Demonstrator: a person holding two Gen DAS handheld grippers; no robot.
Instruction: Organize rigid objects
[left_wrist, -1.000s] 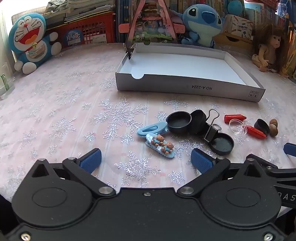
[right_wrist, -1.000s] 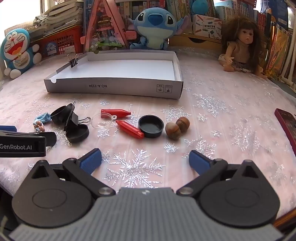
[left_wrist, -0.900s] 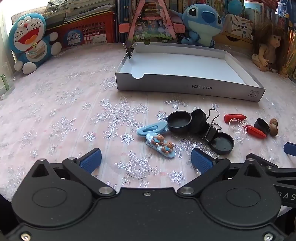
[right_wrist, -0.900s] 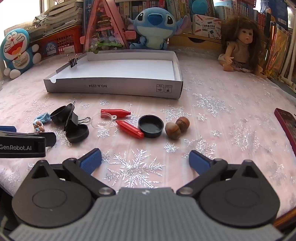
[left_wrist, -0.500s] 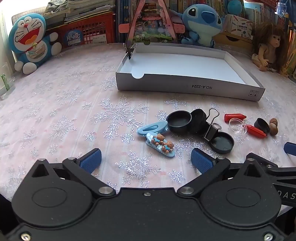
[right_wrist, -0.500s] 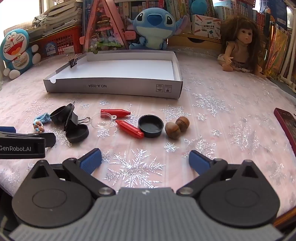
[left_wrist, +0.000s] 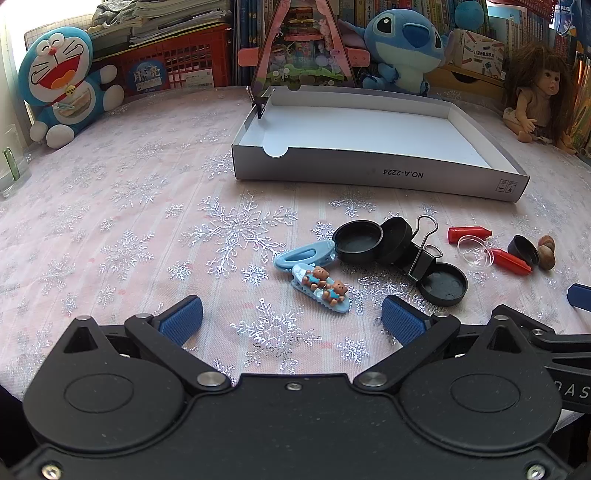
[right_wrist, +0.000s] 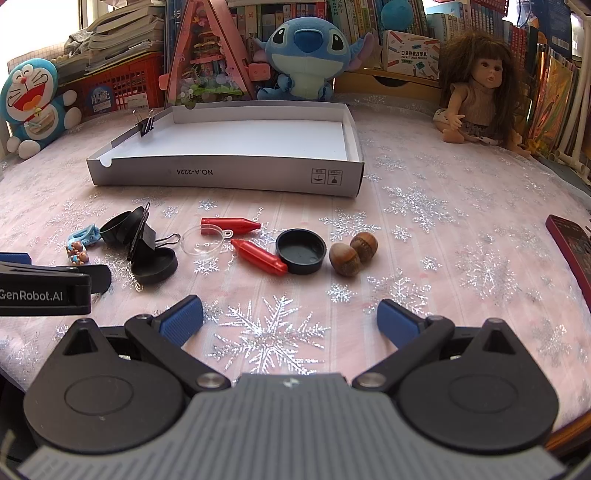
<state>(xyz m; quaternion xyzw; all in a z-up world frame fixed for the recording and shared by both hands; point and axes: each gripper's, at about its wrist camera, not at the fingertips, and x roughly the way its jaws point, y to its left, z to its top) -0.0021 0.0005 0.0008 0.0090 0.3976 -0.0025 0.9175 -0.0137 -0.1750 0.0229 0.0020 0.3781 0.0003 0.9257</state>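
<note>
A shallow white cardboard box stands at the back, with a small binder clip on its left wall. In front of it lie loose items: two blue hair clips, black round lids, a black binder clip, two red crayons, a clear plastic half-shell and two hazelnuts. My left gripper is open and empty, just short of the hair clips. My right gripper is open and empty, just short of the crayons and lid.
Plush toys, a doll, a red crate and books line the back edge. A dark red flat object lies at the right. A glass stands at the far left. The cloth has a snowflake pattern.
</note>
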